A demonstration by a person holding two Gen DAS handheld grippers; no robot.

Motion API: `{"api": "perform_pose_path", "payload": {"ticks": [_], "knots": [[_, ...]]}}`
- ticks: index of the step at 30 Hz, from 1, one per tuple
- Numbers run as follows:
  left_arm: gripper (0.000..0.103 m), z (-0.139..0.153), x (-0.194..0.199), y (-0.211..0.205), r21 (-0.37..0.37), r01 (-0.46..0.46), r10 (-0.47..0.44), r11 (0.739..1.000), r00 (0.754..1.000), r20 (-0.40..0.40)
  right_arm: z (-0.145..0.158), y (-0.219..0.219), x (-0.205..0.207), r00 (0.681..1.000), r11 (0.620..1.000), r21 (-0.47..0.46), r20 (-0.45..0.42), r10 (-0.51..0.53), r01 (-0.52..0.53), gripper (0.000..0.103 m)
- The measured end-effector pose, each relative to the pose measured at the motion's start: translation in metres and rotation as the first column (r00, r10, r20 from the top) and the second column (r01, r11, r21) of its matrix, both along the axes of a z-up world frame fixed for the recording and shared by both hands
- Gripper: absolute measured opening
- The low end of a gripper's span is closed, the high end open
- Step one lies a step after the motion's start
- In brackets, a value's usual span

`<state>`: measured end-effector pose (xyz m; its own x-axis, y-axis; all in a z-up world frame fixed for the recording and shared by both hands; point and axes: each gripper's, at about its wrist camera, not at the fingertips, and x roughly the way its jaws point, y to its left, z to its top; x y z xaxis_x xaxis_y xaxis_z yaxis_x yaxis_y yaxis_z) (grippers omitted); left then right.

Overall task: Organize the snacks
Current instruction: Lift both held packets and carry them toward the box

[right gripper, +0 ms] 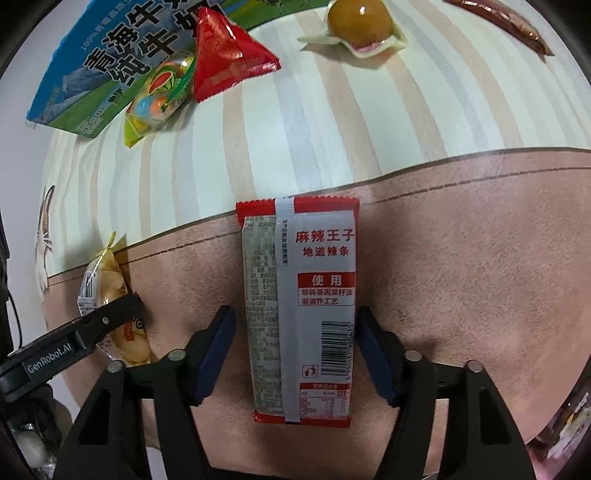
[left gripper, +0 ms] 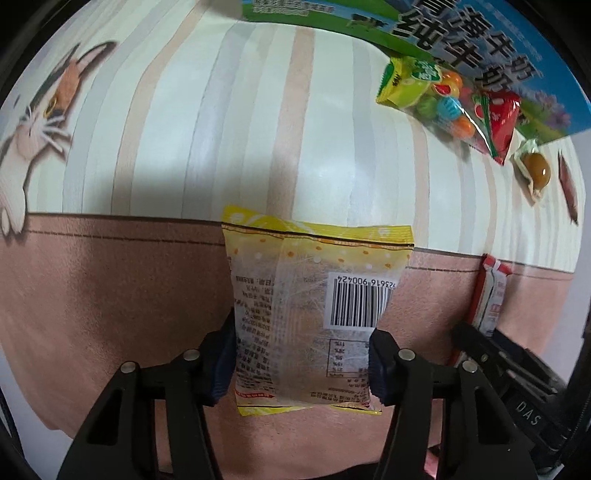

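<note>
My left gripper (left gripper: 303, 365) has its fingers clamped on the sides of the yellow packet (left gripper: 310, 314), above the brown band of the counter (left gripper: 110, 295). My right gripper (right gripper: 295, 362) straddles the red-and-white packet (right gripper: 299, 314); its fingers stand slightly apart from the wrapper edges. Other snacks lie near the milk carton (right gripper: 92, 74).

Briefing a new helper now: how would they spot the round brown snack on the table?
Start at the big blue-and-green milk carton at the far side of the striped tablecloth. Right of it, past the red triangular packet, lies the brown ball snack. It alone is a glossy brown sphere sealed in clear, pale-edged wrap.
</note>
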<state>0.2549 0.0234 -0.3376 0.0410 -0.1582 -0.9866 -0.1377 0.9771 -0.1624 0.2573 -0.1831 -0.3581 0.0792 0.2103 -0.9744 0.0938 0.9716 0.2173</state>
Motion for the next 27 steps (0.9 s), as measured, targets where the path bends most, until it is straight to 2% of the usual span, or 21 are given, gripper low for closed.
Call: {"api": "perform_pose_path", "payload": {"ticks": [2, 7, 10, 15, 19, 23, 27], "knots": [[0.054, 0.000, 0.000, -0.007, 0.024, 0.014, -0.014, 1.000, 1.000, 0.007, -0.002, 0.012, 0.001, 1.000, 1.000, -0.008, 0.015, -0.005, 0.005, 0.058], [0.050, 0.007, -0.004, -0.025, 0.057, 0.032, -0.033, 0.998, 0.999, 0.023, 0.008, 0.006, -0.006, 0.999, 1.000, -0.006, 0.043, -0.002, 0.002, 0.051], [0.048, 0.007, -0.005, -0.029, 0.044, 0.040, -0.041, 0.998, 0.999, 0.019, 0.018, -0.002, -0.012, 0.999, 1.000, 0.006, 0.052, -0.001, 0.001, 0.049], [0.048, 0.023, -0.010, -0.029, 0.024, 0.046, -0.047, 0.999, 0.998, 0.031, 0.034, -0.011, -0.018, 0.998, 0.998, 0.056, 0.064, -0.004, 0.000, 0.047], [0.048, 0.050, -0.007, -0.028, -0.008, 0.044, -0.044, 0.999, 0.997, 0.063, 0.061, -0.017, -0.017, 0.995, 0.994, 0.110, 0.097, -0.004, -0.007, 0.047], [0.048, 0.095, 0.001, -0.018, -0.058, 0.043, -0.035, 0.997, 0.991, 0.128, 0.091, -0.022, -0.006, 0.988, 0.987, 0.160, 0.152, -0.007, -0.017, 0.047], [0.048, 0.146, 0.026, -0.023, -0.101, 0.071, -0.047, 0.992, 0.974, 0.222, 0.145, -0.032, 0.020, 0.971, 0.980, 0.194, 0.238, -0.005, -0.043, 0.047]]}}
